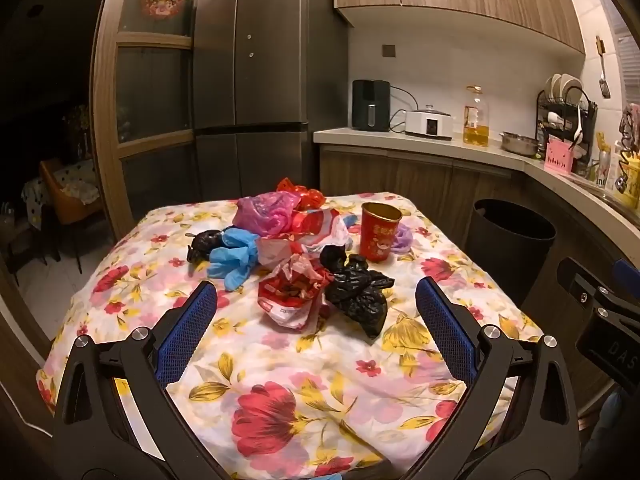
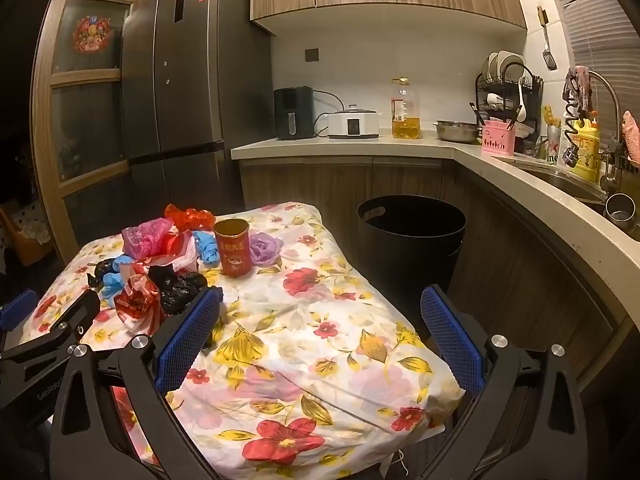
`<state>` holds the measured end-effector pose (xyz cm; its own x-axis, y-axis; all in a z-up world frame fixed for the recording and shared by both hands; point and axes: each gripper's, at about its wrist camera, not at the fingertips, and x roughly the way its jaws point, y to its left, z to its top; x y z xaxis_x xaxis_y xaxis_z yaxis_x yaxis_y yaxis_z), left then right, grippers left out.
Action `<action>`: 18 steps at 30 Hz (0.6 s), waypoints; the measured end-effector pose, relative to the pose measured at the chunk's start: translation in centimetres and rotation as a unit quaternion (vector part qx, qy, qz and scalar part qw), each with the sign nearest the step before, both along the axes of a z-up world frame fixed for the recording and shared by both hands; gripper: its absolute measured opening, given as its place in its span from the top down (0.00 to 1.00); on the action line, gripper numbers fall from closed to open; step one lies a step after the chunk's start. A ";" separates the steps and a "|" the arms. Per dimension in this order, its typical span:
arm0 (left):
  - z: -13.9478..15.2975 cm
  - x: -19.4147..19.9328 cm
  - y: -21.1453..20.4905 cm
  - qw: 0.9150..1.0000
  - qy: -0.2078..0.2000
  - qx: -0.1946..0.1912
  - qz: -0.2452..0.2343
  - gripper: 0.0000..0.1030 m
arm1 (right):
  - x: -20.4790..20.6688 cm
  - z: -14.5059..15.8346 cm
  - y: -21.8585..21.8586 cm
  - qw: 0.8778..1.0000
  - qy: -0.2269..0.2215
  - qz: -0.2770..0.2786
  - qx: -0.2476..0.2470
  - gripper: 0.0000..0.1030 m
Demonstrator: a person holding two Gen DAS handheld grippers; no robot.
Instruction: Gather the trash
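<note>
The left hand-held gripper [image 1: 316, 300] is hovering with its blue pads spread wide and holding nothing, above the near part of a counter draped in a floral cloth [image 1: 288, 380], aimed at the trash heap lying mid-cloth: from the left, a blue glove [image 1: 236, 258], a pink bag [image 1: 266, 214], a red-and-white wrapper [image 1: 290, 296] and a crumpled black bag [image 1: 358, 294] just beside it. Right of the heap a red paper cup [image 1: 379, 232] is standing upright, with a purple bag [image 2: 265, 249] touching it. Farther right the right hand-held gripper [image 2: 320, 320] is likewise gaping wide and carrying nothing over the cloth's right edge, while a black trash bin [image 2: 412, 240] is sitting on the floor just beside the counter.
</note>
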<state>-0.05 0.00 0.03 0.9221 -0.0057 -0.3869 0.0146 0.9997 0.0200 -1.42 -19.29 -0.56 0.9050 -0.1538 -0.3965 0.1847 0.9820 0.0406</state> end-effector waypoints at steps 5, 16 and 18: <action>0.0 0.0 0.0 1.000 0.003 -0.005 -0.001 0.05 | -0.1 0.1 0.0 1.000 -0.006 0.000 0.002 0.05; 0.0 0.0 0.1 1.000 0.002 -0.008 0.002 0.05 | -0.2 0.3 0.1 1.000 -0.008 0.000 0.003 0.05; 0.0 0.0 0.1 1.000 0.002 -0.008 0.002 0.05 | -0.1 0.3 0.2 1.000 -0.008 0.000 0.003 0.05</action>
<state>-0.01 0.09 0.03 0.9207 -0.0086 -0.3902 0.0108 0.9999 0.0033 -1.56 -19.14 -0.26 0.9117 -0.1514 -0.3819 0.1834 0.9818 0.0487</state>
